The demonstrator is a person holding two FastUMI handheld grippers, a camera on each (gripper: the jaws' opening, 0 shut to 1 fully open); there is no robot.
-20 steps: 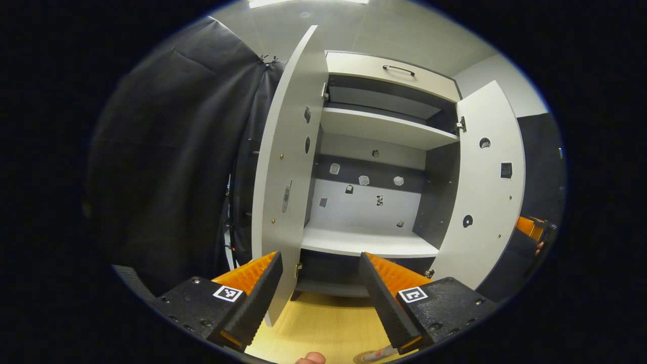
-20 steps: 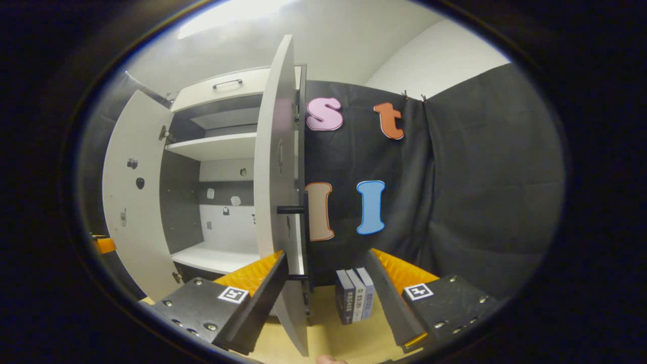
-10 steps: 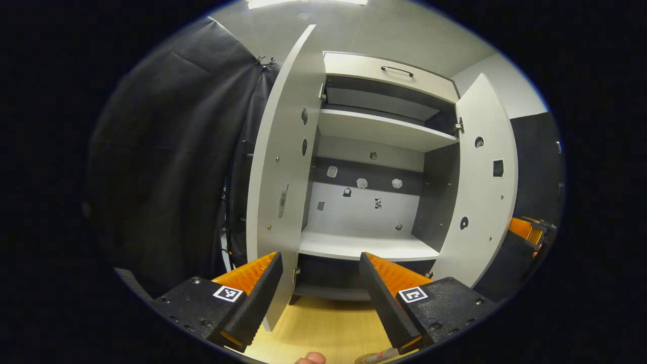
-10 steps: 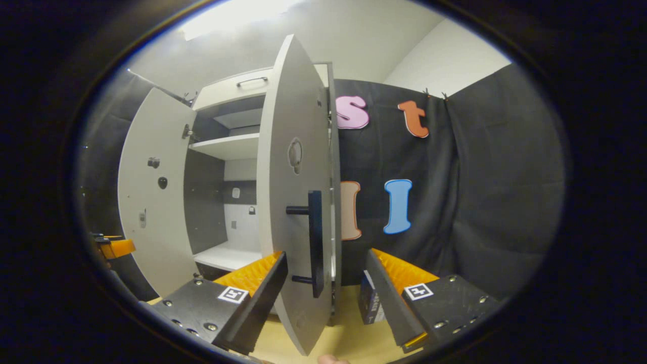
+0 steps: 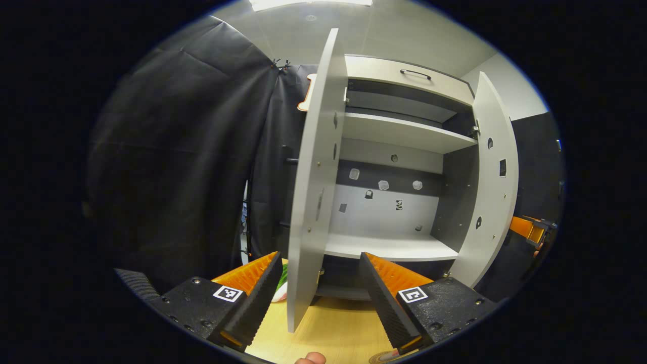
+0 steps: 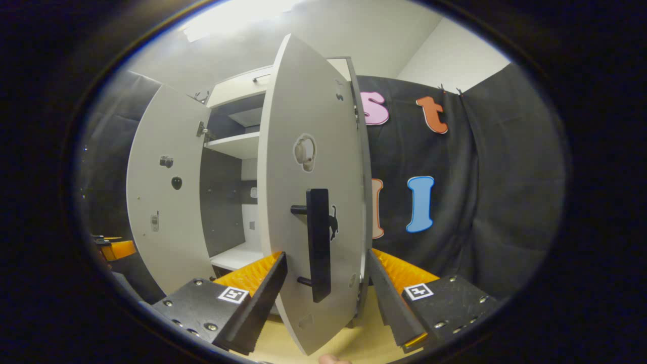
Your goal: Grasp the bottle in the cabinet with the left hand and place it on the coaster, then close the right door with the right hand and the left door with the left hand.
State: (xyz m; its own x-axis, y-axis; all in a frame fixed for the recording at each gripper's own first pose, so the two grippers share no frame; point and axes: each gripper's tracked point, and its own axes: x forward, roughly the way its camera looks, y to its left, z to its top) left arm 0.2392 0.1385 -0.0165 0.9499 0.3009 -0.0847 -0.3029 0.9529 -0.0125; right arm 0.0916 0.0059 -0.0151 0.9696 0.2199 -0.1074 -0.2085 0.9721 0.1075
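The cabinet [image 5: 389,247] stands with both doors part open and bare shelves. My left gripper [image 5: 320,258] is open, and the left door [image 5: 316,192] stands edge-on between its fingers. A sliver of the coaster [image 5: 381,358] shows at the bottom edge; what sits on it is cut off. My right gripper [image 6: 327,255] is open around the lower edge of the right door [image 6: 303,151], whose black handle [image 6: 319,242] stands just above the fingers. The right door [image 5: 493,192] is angled inward in the left gripper view. The left door [image 6: 162,202] also shows in the right gripper view.
Black cloth hangs on both sides of the cabinet. A green and white object [image 5: 280,288] peeks out behind the left door. The wooden tabletop [image 5: 333,328] runs under the cabinet. The other gripper [image 5: 528,230] shows at the far right, the left gripper [image 6: 113,248] at the far left.
The right door has swung inward, turning its handle side toward the right gripper and hiding the books beside it. The left door now looks more edge-on and sits between the left fingers.
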